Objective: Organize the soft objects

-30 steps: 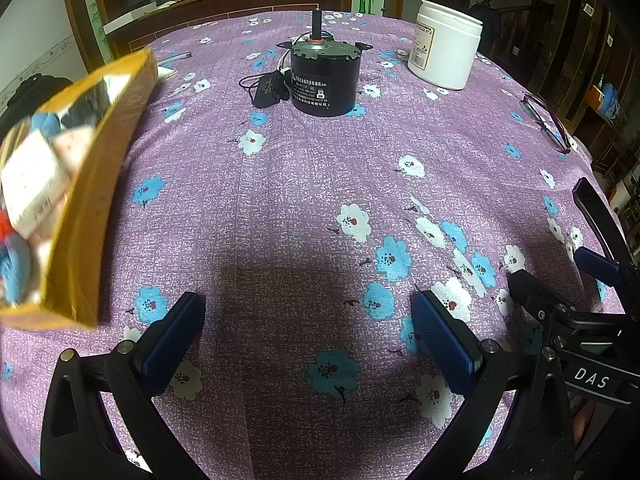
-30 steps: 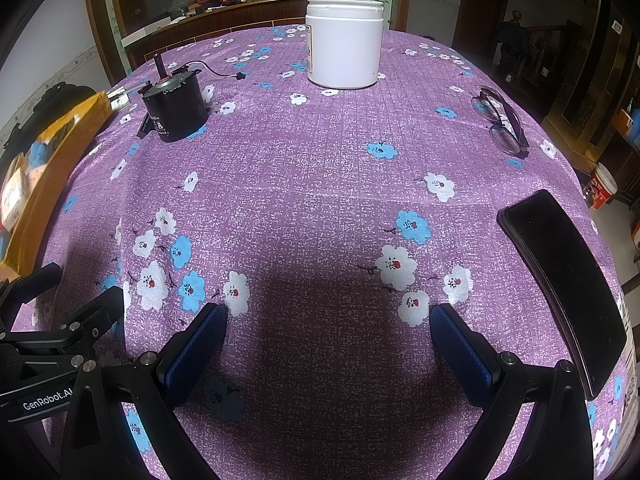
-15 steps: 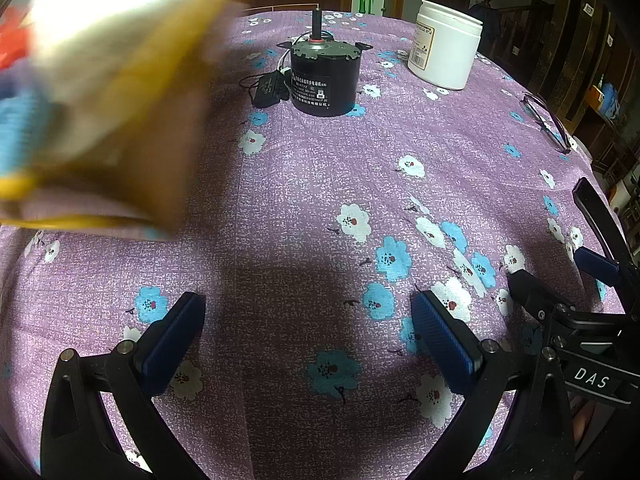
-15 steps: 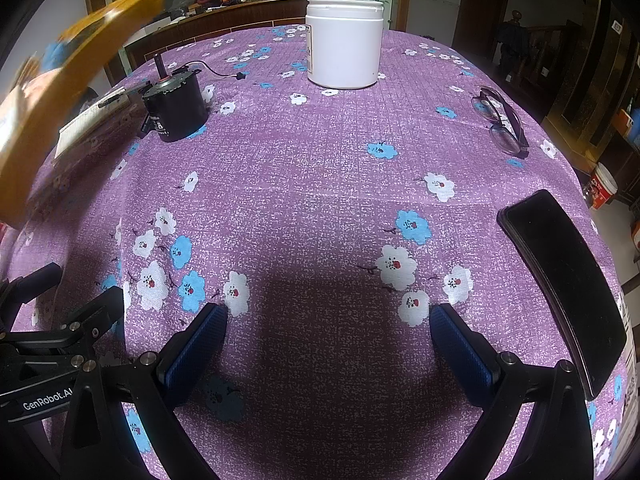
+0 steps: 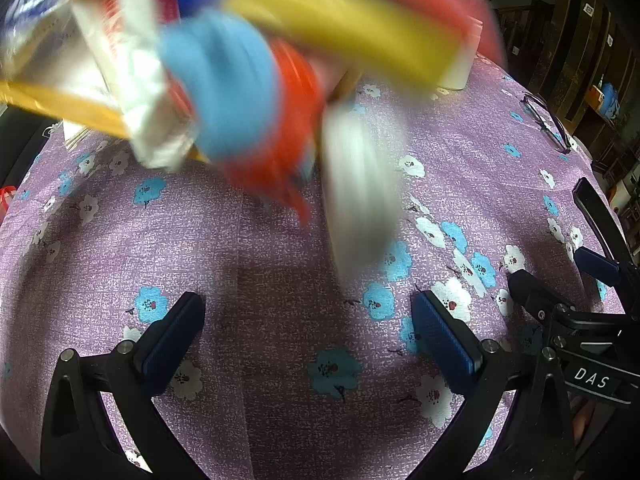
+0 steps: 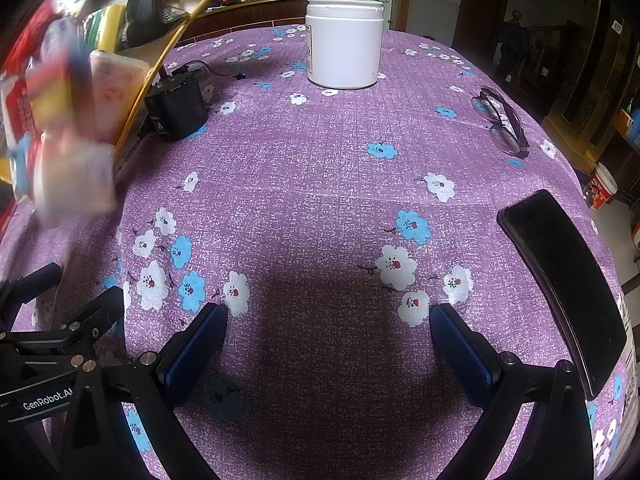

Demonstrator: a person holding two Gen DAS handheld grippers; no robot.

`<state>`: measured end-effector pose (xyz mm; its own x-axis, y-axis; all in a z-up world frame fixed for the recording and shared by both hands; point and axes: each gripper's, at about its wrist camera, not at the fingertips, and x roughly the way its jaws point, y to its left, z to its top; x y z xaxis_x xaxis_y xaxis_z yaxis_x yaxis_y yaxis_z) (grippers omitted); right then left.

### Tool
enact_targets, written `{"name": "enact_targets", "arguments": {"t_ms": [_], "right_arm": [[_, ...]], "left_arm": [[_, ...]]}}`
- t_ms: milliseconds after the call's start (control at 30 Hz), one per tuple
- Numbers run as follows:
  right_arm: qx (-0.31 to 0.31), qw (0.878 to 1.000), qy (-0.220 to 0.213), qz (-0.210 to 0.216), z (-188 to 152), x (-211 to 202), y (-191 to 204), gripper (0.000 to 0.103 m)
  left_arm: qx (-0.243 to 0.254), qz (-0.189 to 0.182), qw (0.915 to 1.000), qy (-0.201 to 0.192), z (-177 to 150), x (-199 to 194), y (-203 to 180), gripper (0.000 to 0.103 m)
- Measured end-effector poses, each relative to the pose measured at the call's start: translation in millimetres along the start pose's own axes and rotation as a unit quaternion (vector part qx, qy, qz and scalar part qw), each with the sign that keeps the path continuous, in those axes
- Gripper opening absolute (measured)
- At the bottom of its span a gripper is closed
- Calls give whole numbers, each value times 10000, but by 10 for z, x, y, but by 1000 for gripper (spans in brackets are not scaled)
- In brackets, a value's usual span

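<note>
A yellow box (image 5: pixel 360 28) is tipped over above the purple flowered tablecloth (image 5: pixel 280 280), and soft objects spill out of it, blurred by motion: a blue one (image 5: pixel 224 92), a red one (image 5: pixel 280 152), a white pack (image 5: pixel 136 92) and a pale grey one (image 5: pixel 356 200). The box's rim (image 6: pixel 160 64) and falling packs (image 6: pixel 72 172) also show at the left of the right wrist view. My left gripper (image 5: pixel 308 328) is open and empty, low over the cloth. My right gripper (image 6: pixel 328 340) is open and empty beside it.
A white jar (image 6: pixel 344 44) stands at the far side. A black motor with a cable (image 6: pixel 176 104) sits far left. Glasses (image 6: pixel 500 120) lie far right. A black phone (image 6: pixel 560 280) lies near the right edge.
The yellow box has swung from the left side up over the table and tipped; its soft contents now fall toward the cloth. Neither gripper has moved.
</note>
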<state>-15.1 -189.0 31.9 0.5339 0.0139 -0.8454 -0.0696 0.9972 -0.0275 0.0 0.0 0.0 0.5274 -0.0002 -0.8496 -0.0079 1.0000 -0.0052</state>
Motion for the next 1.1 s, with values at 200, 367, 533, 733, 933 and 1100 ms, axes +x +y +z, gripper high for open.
{"name": "enact_targets", "arguments": {"t_ms": [200,367,533,733,933,1100], "right_arm": [[0,10000,0,0,-1,0,1,103],[1,10000,-1,1,0,-2,2,103],[0,10000,0,0,-1,-7,7,103],[0,10000,0,1,-2,-14,14,103],[0,10000,0,0,1,-13,13,103],[0,10000,0,1,2,-13,14,103]], "left_arm": [[0,0,10000,0,0,1,0,103],[1,1,10000,0,-1,3,1,103],[0,1,10000,1,-7,-15,18,103],[0,1,10000,0,-15,-26,25,103],[0,1,10000,1,-14,-25,23,103],[0,1,10000,1,-13,-25,23,103]]}}
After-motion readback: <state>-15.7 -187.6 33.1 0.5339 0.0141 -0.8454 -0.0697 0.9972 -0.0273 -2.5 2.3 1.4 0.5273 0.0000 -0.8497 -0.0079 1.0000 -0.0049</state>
